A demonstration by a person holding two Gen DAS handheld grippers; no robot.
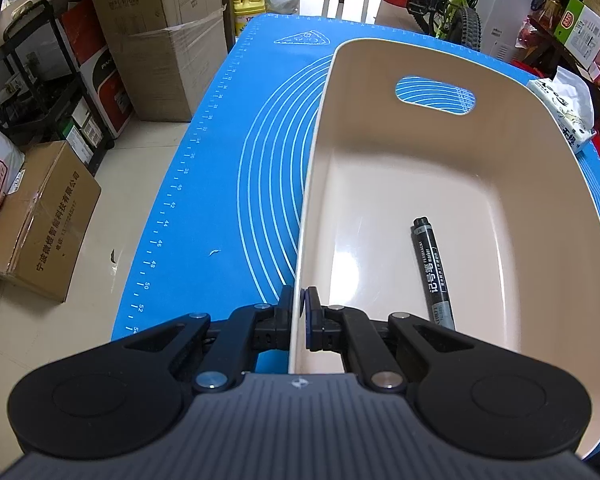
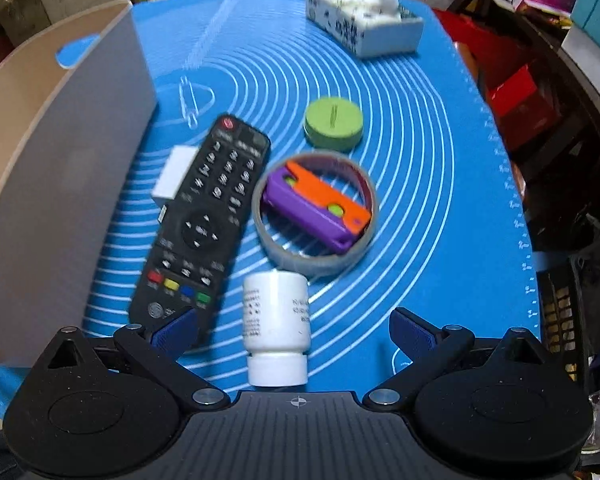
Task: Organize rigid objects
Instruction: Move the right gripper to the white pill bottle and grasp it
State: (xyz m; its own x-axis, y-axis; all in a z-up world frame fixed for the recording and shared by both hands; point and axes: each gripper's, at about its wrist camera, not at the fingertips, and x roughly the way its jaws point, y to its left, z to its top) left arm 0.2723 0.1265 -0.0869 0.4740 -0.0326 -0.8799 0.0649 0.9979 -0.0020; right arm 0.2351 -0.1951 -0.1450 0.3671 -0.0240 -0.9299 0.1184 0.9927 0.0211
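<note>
My left gripper (image 1: 301, 304) is shut on the near left rim of a beige plastic bin (image 1: 540, 184) on the blue mat. A black marker (image 1: 433, 272) lies inside the bin. My right gripper (image 2: 294, 330) is open, its fingers on either side of a white pill bottle (image 2: 276, 322) lying on the mat. Beyond it lie a black remote (image 2: 208, 216), a grey tape ring (image 2: 300, 258) with a purple and orange block (image 2: 320, 204) inside it, a green round lid (image 2: 334, 122) and a small white box (image 2: 174, 174). The bin's outer wall (image 2: 60, 200) stands at the left.
A tissue box (image 2: 364, 20) sits at the far end of the blue mat (image 2: 420, 200); it also shows in the left wrist view (image 1: 564, 112). Cardboard boxes (image 1: 40, 224) and a black rack (image 1: 40, 92) stand on the floor to the left of the table.
</note>
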